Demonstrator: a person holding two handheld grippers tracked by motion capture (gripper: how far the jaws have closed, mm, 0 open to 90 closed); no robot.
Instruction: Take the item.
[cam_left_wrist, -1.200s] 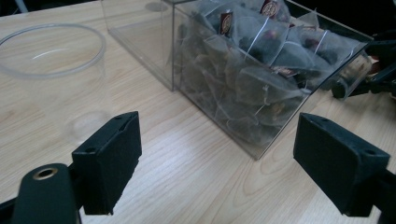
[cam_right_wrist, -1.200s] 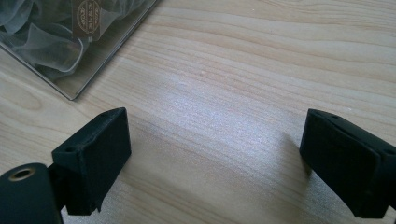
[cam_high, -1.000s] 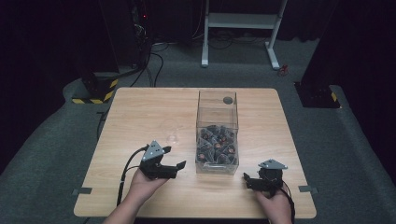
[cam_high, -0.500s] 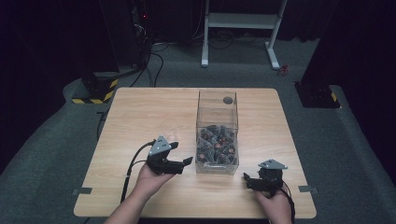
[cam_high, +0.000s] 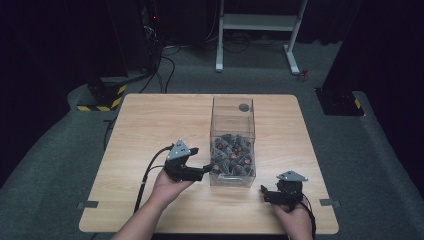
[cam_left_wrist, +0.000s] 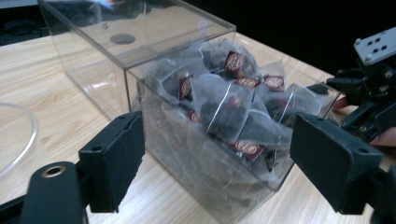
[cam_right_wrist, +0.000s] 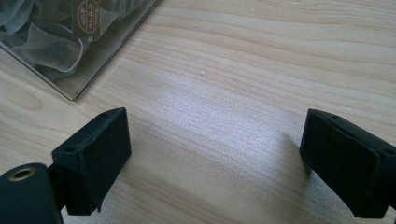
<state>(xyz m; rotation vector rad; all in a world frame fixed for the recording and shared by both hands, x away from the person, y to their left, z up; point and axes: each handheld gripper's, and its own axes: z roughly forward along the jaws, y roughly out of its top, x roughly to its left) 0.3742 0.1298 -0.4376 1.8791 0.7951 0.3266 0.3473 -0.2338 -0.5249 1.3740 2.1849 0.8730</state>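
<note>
Clear acrylic box (cam_high: 232, 142), seen from the high view, stands upright near the middle of the wooden table (cam_high: 150, 125), its near half packed with mesh tea bags (cam_high: 231, 152). The left gripper (cam_high: 204, 169) reaches in from the left, tips just beside the box's lower near corner; the right gripper (cam_high: 264, 194) rests low on the table, apart from the box at its near right. Risk, as a judgement: the box looks light and smooth-walled, so a sideways push from the left gripper could slide or tip it rather than seat a hold.

Left gripper view: the jaws stand wide apart, nothing between the pads (cam_left_wrist: 114, 165), and the box corner (cam_left_wrist: 187, 121) lies ahead of the gap. Tea bags with red tags (cam_left_wrist: 233, 60) crowd against the wall. The box looks about as wide as the opening, so a pad could catch an edge and skid off; the top appears open, so a tilt may spill bags.

Right gripper view: the jaws are spread with bare table (cam_right_wrist: 224, 93) between them, and a corner of the box (cam_right_wrist: 74, 51) sits at upper left. This gripper is too far off to steady the box should it shift
</note>
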